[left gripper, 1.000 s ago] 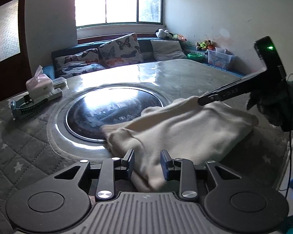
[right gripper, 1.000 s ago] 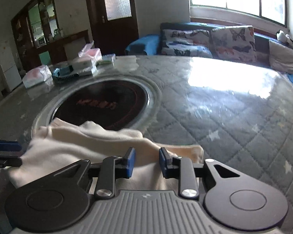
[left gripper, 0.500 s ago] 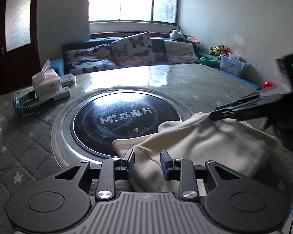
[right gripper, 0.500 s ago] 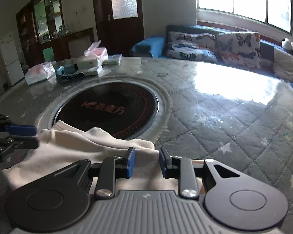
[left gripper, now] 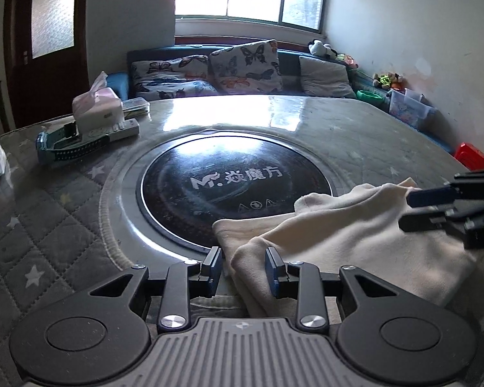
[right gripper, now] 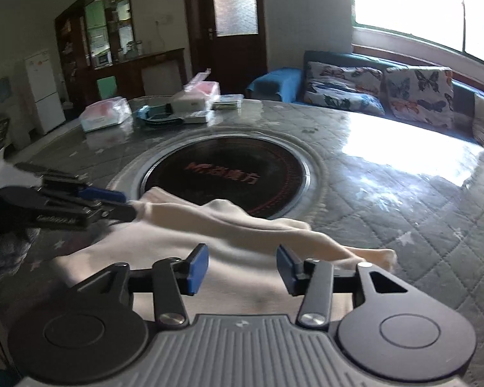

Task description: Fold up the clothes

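Note:
A cream garment (left gripper: pixel 355 235) lies folded on the quilted table (left gripper: pixel 58 225), its far edge over the rim of the black hob. My left gripper (left gripper: pixel 243 271) has a thick fold of its near left corner between the pads and is just easing open. The right wrist view shows that gripper (right gripper: pixel 130 204) at the left, with the cloth's corner drawn up to its tips. My right gripper (right gripper: pixel 243 269) hovers over the garment (right gripper: pixel 242 225) near its right end. Its jaws are opening wide and no pad touches the cloth. It also shows at the right edge of the left wrist view (left gripper: pixel 406 211).
A round black induction hob (left gripper: pixel 235 180) is set into the middle of the table. A tissue box (left gripper: pixel 95 109), a teal brush (left gripper: pixel 67 145) and plastic packs (right gripper: pixel 105 113) sit at the far left. A sofa with butterfly cushions (left gripper: pixel 242 64) stands behind.
The right jaws have spread apart and let go of the garment. In the left wrist view the right gripper has sunk to the cloth and the garment sits further right.

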`<state>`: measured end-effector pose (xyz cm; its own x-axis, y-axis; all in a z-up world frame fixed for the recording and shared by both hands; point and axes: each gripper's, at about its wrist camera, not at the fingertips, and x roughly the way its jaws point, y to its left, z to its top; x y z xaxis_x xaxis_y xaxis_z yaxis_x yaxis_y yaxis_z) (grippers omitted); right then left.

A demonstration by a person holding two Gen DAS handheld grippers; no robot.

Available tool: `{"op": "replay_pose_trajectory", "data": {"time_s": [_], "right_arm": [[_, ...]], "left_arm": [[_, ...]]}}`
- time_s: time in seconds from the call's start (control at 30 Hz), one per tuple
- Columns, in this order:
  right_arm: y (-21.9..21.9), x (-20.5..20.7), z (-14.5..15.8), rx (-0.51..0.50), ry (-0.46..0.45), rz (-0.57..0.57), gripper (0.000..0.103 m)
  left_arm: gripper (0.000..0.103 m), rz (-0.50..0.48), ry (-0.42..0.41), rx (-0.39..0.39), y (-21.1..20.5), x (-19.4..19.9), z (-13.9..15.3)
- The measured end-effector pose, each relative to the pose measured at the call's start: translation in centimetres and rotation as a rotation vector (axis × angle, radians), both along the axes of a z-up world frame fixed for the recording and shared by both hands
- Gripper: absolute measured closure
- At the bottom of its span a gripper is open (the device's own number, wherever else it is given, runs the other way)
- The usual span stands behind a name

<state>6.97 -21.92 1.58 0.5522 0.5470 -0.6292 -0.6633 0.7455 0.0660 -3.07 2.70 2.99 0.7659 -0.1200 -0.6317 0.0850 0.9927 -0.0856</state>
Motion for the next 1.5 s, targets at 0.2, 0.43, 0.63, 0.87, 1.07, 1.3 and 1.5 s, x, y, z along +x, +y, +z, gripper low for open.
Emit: {"op": "replay_pose_trajectory", "data": {"time_s": [0.2, 0.43, 0.63, 0.87, 1.07, 1.3, 1.5], "right_arm": [[2.1, -2.7, 0.6, -0.03, -0.035, 0.117, 0.049], [5.0, -5.8, 0.7, -0.066, -0.06, 0.269, 0.049], [7.8, -8.6, 0.4, -0.14, -0.12, 0.391, 0.049], [10.7, -10.7, -0.4, -0.229, -0.193, 0.477, 0.049], [12.4, -11.9, -1.8, -0.334, -0.268, 0.499, 0.052], [12.1, -11.1, -1.3, -0.307, -0.245, 0.449, 0.082], [10.3, -8.8, 0.9, -0.156, -0.139, 0.377, 0.085]], "left_arm": [[0.055, 0.039, -0.001, -0.036, 0.7, -1.0, 0.8], [0.043, 0.088, 0.032, -0.037, 1.3, -1.7, 1.1], [0.035, 0.153, 0.056, -0.042, 2.0, -2.4, 1.4], [0.033, 0.223, 0.087, -0.108, 3.0, -3.1, 1.7], [0.033, 0.246, 0.117, -0.219, 3.6, -3.6, 1.5], [0.033, 0.279, 0.157, -0.374, 4.1, -3.7, 1.1], [0.033, 0.319, 0.161, -0.466, 4.0, -3.3, 1.1]]}}
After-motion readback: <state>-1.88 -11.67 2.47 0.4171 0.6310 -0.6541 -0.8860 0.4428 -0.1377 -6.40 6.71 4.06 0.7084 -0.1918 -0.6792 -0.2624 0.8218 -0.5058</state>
